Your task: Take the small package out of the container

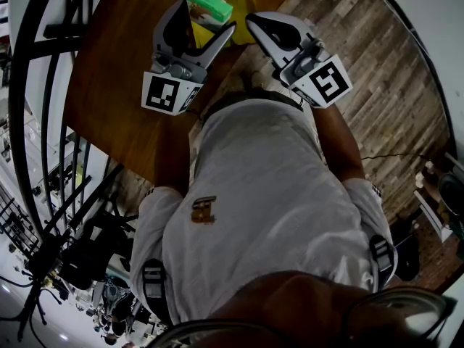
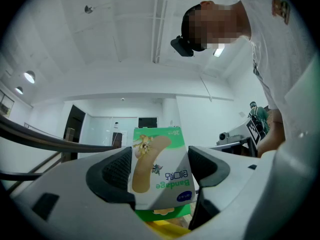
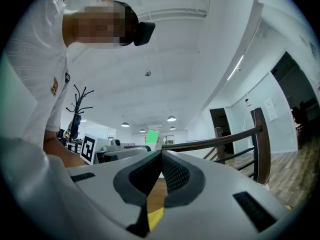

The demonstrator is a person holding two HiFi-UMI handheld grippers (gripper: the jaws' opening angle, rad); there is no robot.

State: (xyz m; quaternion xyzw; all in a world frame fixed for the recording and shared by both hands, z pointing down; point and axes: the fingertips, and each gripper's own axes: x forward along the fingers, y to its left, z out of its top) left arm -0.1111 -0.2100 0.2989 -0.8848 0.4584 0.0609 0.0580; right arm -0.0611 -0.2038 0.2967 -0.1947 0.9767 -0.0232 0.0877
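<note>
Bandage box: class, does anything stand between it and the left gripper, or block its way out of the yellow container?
Nothing visible does. The left gripper has its jaws shut on the bandage box, over the yellow container. The right gripper, shut and empty, sits apart beside it.

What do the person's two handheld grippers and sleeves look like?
The left gripper and right gripper are pale grey plastic with curved fingers, lined with black ribbed pads. Each carries a white cube printed with black square markers. The person wears a white short-sleeved shirt.
</note>
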